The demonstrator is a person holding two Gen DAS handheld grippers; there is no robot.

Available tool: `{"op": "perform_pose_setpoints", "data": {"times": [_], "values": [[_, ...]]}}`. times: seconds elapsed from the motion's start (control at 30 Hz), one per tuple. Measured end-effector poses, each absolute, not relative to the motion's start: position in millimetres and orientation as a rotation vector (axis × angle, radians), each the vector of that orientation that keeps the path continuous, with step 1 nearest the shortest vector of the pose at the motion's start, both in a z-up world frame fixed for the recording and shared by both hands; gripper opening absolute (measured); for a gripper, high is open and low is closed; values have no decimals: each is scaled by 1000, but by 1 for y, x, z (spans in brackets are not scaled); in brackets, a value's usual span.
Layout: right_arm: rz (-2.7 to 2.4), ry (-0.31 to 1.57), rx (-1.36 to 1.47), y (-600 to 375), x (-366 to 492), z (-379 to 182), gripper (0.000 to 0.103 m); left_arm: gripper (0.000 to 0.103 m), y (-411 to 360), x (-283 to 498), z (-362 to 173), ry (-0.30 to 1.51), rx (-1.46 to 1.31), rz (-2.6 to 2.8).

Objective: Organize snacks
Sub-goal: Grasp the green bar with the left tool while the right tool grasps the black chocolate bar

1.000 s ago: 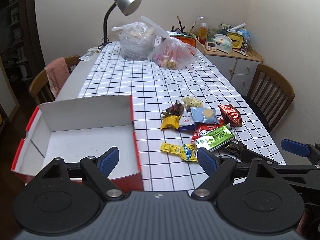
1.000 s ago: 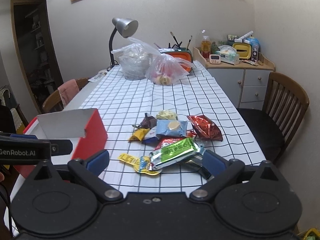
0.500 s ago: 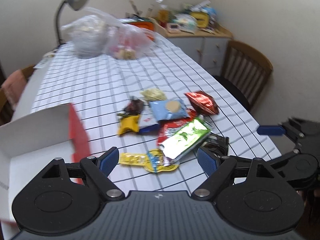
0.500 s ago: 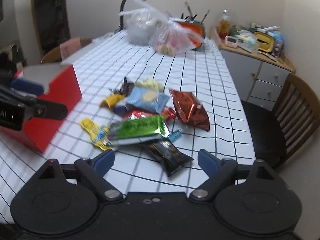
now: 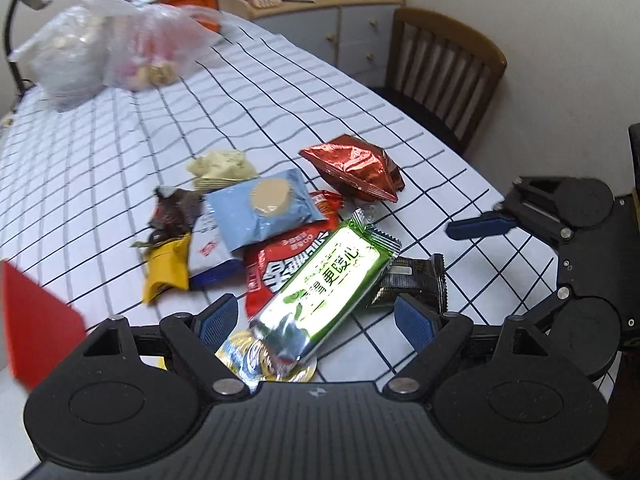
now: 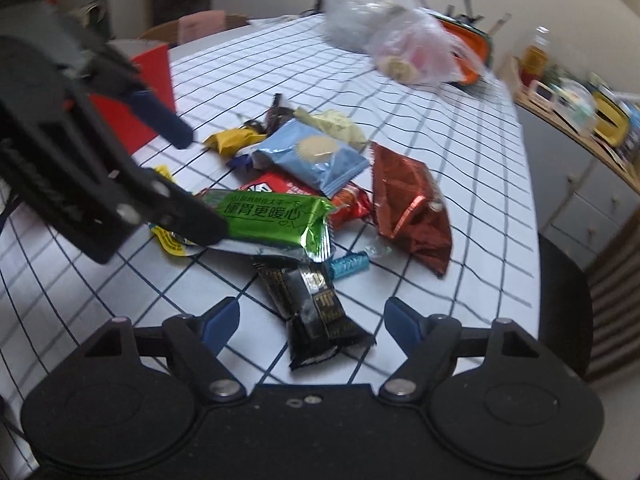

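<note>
Two hand-held grippers work over a pile of snack packets on a table covered by a white grid-patterned tablecloth [image 5: 280, 92]. The left gripper [image 5: 318, 320] has its jaws spread wide, with the lower end of the green foil packet [image 5: 328, 284] lying between its blue pads; neither pad presses on the wrapper, so it holds nothing. In the right wrist view this gripper enters from nine o'clock, one finger lying across the green packet's left end. The right gripper [image 6: 312, 318] is closing its jaws, and the black snack packet [image 6: 316, 304] lies between the fingertips, untouched on both sides. The pile sits at the centre of both views: at twelve o'clock from the green packet lies a light blue biscuit packet [image 5: 266, 208], with a red packet printed in white characters [image 5: 288, 256] partly beneath both. A crumpled red foil bag [image 5: 354, 166] lies at one o'clock, well clear of the pads. A yellow packet [image 5: 166, 268] and a dark brown wrapper [image 5: 174, 212] lie at ten o'clock, and a pale yellow wrapper [image 5: 220, 164] lies beyond them. A small teal candy wrapper [image 6: 350, 264] lies just beside the black packet. The red cardboard box [image 6: 150, 80] stands at ten o'clock in the right wrist view, apart from the pile. Two clear plastic bags [image 5: 104, 48] rest at the table's far end.
</note>
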State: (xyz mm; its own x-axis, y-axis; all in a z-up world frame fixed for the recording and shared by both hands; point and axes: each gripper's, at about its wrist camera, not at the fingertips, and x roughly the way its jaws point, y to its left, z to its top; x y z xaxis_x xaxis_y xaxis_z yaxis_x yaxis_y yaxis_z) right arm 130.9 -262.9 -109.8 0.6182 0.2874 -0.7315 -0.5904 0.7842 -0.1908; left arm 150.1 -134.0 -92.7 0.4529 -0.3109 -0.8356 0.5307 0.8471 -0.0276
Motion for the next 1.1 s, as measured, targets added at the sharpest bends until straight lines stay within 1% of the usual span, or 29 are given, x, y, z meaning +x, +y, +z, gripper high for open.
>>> {"op": "perform_pose_setpoints", "data": {"times": [0.1,0.17,0.3,0.37,0.57,0.6,0.63,0.7,0.83,0.9,0.93,1.0,1.1], "values": [[564,758,-476,-262,141,-115,70,86,-141,163,-104,1009,275,-554],[588,764,-492,-261,145,-118,68,86,-146,169,-111,1028,294,-563],[621,768,-526,-257,151,-124,60,86,-151,179,-121,1048,310,-559],[629,773,-524,-256,154,-126,58,86,-153,183,-126,1057,312,-548],[651,785,-505,-259,159,-128,47,86,-155,188,-131,1078,304,-530],[653,790,-500,-260,159,-128,45,82,-155,189,-131,1081,294,-530],[656,793,-492,-261,159,-128,45,77,-155,190,-131,1089,283,-529],[654,800,-475,-262,159,-127,43,74,-154,190,-132,1103,266,-521],[625,816,-422,-266,159,-126,37,62,-152,189,-131,1119,222,-496],[603,825,-383,-270,159,-126,35,59,-152,188,-130,1126,201,-477],[588,828,-366,-271,158,-126,35,55,-152,187,-130,1127,196,-466],[565,835,-325,-273,157,-125,34,51,-152,184,-129,1133,174,-449],[527,845,-273,-278,157,-125,33,48,-152,179,-128,1132,141,-412]]}}
